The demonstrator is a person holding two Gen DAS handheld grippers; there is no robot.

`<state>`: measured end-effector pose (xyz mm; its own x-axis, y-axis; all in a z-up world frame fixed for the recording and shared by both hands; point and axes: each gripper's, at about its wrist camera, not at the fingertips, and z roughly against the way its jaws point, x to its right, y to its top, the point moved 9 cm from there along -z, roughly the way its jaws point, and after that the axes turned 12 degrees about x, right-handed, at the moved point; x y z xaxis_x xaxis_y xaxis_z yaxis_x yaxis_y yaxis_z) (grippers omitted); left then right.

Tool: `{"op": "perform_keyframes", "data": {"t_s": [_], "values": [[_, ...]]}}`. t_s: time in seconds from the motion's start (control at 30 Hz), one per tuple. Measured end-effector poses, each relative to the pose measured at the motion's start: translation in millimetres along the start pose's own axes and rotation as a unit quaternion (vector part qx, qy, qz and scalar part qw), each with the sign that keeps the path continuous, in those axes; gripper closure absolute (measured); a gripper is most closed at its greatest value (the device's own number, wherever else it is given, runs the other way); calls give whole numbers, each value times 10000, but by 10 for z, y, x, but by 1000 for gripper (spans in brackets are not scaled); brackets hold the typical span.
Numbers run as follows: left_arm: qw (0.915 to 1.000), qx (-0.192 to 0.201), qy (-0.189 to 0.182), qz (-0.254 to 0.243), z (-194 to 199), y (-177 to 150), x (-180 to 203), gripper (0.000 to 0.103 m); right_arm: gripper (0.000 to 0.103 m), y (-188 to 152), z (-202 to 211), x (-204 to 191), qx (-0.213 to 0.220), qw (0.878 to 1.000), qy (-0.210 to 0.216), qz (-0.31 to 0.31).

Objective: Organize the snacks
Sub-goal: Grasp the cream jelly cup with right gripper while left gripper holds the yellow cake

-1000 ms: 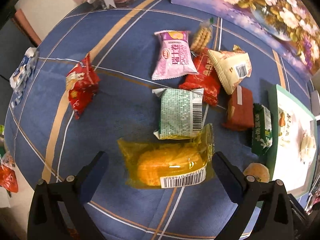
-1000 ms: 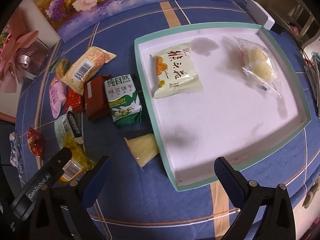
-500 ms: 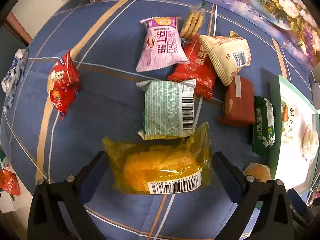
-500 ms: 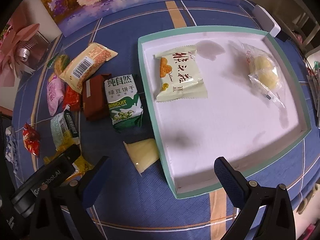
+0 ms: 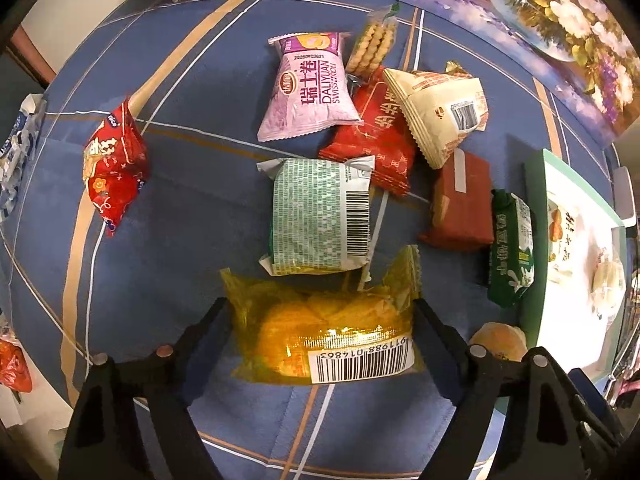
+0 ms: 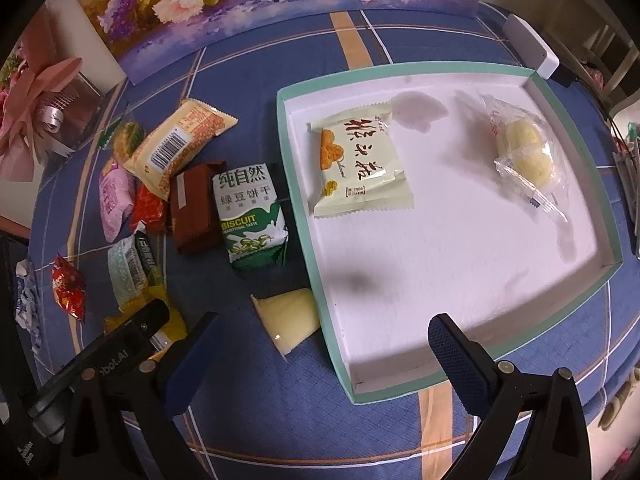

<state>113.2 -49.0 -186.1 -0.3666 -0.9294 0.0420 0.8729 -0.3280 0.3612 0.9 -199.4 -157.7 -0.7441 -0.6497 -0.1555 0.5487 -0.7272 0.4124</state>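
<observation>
My left gripper points down, jaws closing on the yellow snack packet between them, pads at its ends. My right gripper hangs wide and empty; tray corner ahead, jelly cup between the fingers.

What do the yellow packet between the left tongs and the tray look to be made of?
Yellow packet: thin, glossy see-through plastic film, judging by its crinkles, glare and visible contents. Tray: probably matte cardboard, white inside with teal outer walls and folded corners; stains suggest an uncoated surface.
</observation>
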Motion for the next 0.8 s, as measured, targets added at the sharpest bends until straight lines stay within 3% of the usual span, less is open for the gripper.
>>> {"op": "perform_keyframes", "data": {"t_s": [0.2, 0.43, 0.6, 0.7, 0.8], "values": [[9998, 16, -171, 26, 94, 2, 25, 20, 1, 42, 46, -27, 51, 9997, 211, -70], [9998, 55, -117, 141, 172, 36, -63, 20, 23, 61, 54, -183, 108, 9985, 511, 141], [9997, 3, -28, 249, 160, 35, -187, 20, 25, 27, 34, -328, 99, 9967, 709, 383], [9994, -13, -33, 330, 155, 48, -223, 20, 35, 12, 15, -403, 95, 9955, 777, 533], [9994, -26, -29, 347, 152, 51, -247, 20, 36, -42, -14, -453, 36, 9943, 816, 686]]}}
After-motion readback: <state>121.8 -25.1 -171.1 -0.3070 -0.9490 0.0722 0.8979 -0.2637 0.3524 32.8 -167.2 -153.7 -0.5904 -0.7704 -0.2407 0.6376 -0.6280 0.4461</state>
